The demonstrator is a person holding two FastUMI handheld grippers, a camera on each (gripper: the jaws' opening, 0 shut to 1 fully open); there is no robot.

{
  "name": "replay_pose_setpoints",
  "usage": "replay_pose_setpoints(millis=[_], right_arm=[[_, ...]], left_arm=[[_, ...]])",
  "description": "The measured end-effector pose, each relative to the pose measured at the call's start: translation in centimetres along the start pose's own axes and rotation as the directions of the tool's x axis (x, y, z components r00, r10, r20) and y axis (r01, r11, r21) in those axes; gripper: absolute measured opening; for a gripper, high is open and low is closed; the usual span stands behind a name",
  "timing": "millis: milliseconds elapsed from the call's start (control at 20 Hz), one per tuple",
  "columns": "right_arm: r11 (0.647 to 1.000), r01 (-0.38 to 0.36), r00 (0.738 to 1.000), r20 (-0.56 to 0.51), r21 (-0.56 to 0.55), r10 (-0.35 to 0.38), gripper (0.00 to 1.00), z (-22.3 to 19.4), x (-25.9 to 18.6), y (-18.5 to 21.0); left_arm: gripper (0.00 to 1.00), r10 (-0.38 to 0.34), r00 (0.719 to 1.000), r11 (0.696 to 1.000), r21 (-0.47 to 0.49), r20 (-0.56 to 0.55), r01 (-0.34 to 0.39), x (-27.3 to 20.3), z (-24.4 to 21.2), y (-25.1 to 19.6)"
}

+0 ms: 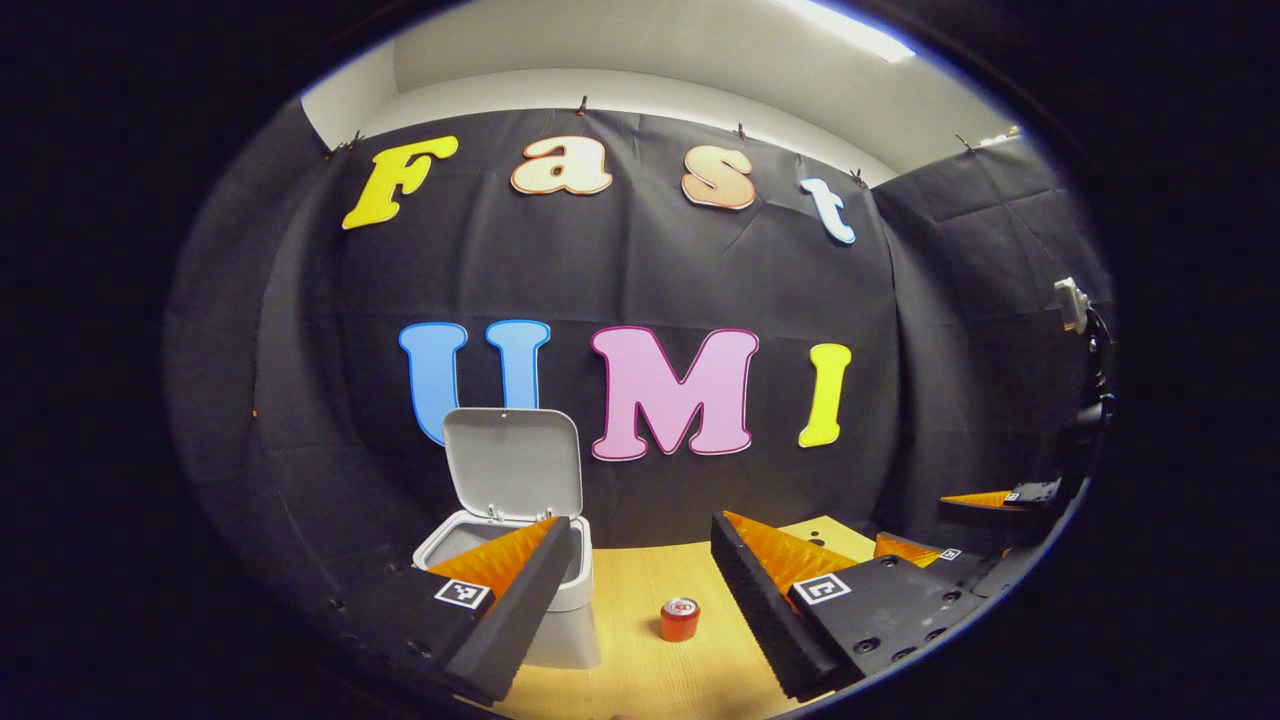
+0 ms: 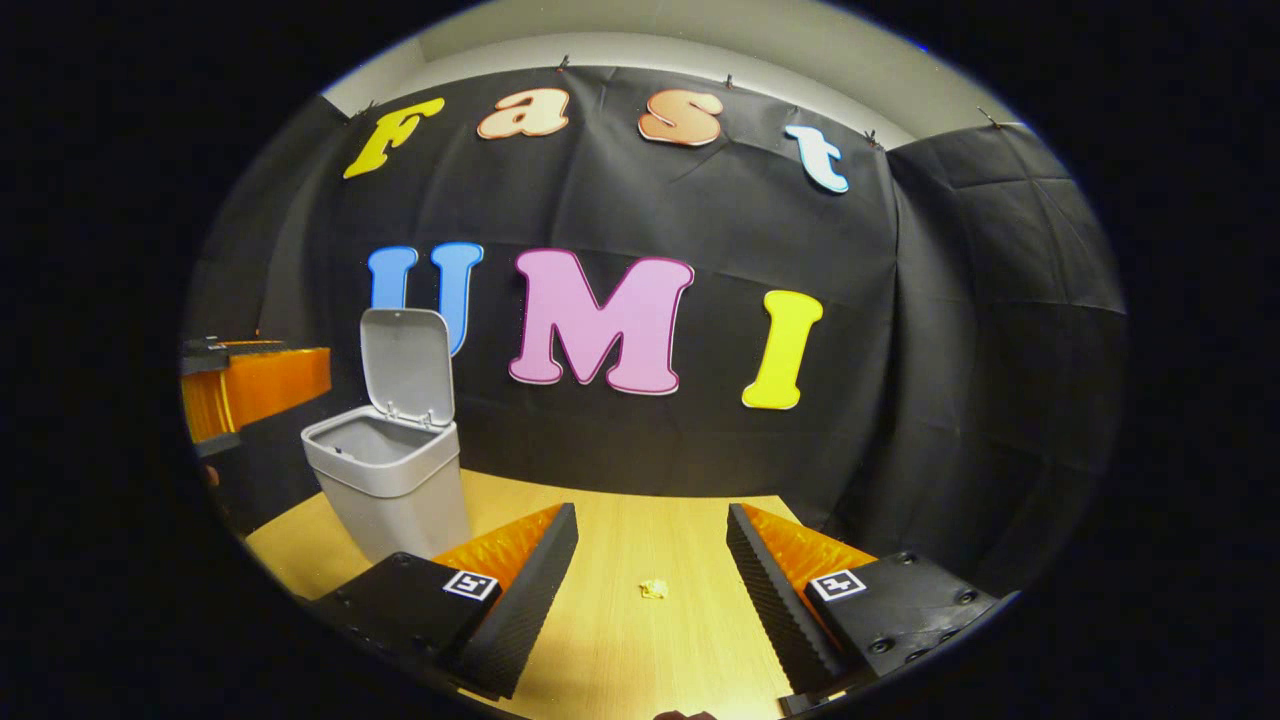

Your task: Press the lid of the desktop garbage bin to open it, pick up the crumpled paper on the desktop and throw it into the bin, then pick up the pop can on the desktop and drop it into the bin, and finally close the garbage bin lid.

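Far left, the grey plastic garbage bin [image 2: 385, 480] stands on the pale wooden tabletop [image 2: 640, 650] with its hinged lid [image 2: 407, 365] up, so the pressing looks done. The left claw [image 1: 640, 590] hangs wide and empty, the small red pop can [image 1: 679, 619] on the wood between its fingers, just right of the bin. Further right, the right claw [image 2: 650, 580] is spread wide too, holding nothing, with the small crumpled yellowish paper [image 2: 653, 589] lying centred ahead of it. Paper goes first: I'd drop straight down, keep it midway, and close gently, since so light a scrap could skid away.
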State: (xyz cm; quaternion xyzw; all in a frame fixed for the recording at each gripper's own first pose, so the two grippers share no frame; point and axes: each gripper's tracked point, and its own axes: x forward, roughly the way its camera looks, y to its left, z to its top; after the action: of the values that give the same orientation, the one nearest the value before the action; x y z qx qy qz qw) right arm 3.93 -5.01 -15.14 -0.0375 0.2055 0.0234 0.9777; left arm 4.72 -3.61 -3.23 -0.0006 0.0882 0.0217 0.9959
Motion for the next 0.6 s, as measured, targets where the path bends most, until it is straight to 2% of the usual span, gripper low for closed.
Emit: replay_pose_setpoints(millis=[150,300,400,600], right_arm=[[0.998,-0.038,0.994,-0.100,-0.057,0.032,0.97,-2.8,2.9,-0.2],[0.995,-0.091,0.977,-0.197,-0.032,0.083,0.97,-4.9,6.7,0.2],[0.992,-0.128,0.952,-0.278,0.016,0.128,0.97,-7.7,9.6,0.6],[0.982,-0.182,0.872,-0.452,0.059,0.189,0.97,-13.7,14.4,0.8]], left_arm=[[0.94,0.006,0.999,1.000,-0.022,-0.034,-0.007,0.0,-1.3,0.1],[0.95,0.005,0.996,1.000,-0.023,-0.091,-0.007,0.3,-3.2,0.1],[0.95,0.027,0.994,1.000,-0.006,-0.105,-0.028,0.7,-3.8,0.7],[0.95,0.051,0.984,0.997,-0.051,-0.173,-0.060,1.7,-6.8,1.2]])
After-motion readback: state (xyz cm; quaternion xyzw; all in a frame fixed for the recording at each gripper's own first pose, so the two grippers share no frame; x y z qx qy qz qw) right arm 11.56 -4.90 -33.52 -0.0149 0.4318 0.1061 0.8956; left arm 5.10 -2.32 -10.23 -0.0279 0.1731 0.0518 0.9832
